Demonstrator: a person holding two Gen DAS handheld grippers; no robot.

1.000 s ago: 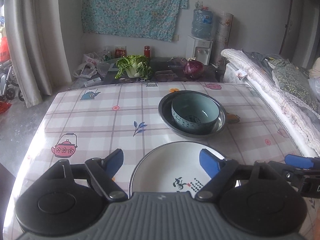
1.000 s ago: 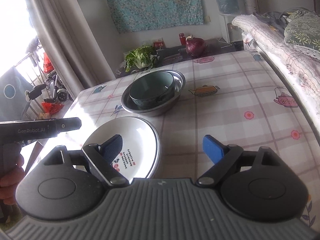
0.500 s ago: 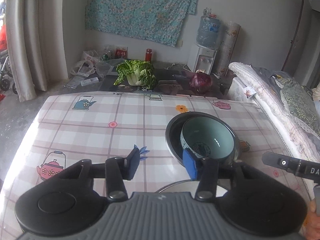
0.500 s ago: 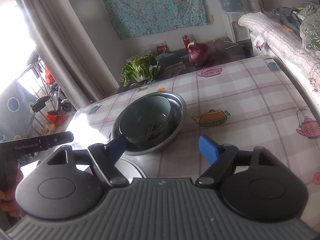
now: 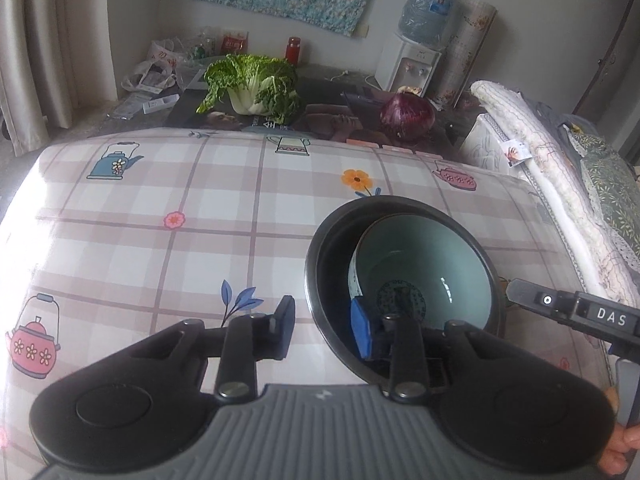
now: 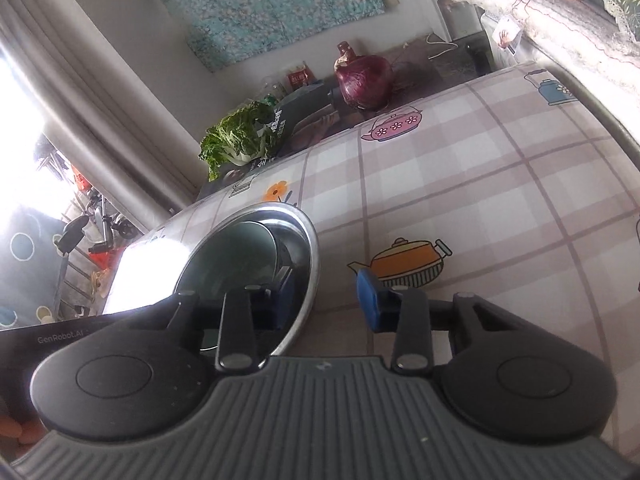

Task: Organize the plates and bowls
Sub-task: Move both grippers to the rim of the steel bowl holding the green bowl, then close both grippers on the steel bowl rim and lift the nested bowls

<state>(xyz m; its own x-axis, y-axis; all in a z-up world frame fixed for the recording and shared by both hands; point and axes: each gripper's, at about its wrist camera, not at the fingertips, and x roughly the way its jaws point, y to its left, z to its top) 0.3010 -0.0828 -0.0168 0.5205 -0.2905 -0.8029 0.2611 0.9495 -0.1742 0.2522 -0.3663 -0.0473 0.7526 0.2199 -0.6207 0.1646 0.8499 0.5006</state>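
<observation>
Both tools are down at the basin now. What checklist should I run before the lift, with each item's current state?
1. Left tool straddles the metal basin rim, one finger inside and one outside: ok.
2. Right tool straddles the opposite rim: ok.
3. Pads pressing on the rim: not ok. Both tools' jaws have just been closing, but gaps show beside the rim.
4. Teal bowl sits inside the basin: ok.
5. Inner fingers clear of the bowl: cannot tell.

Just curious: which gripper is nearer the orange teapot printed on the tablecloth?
Right. Both, jaws just closing, straddle the steel basin's rim: right gripper beside the teapot print, left gripper opposite.
</observation>
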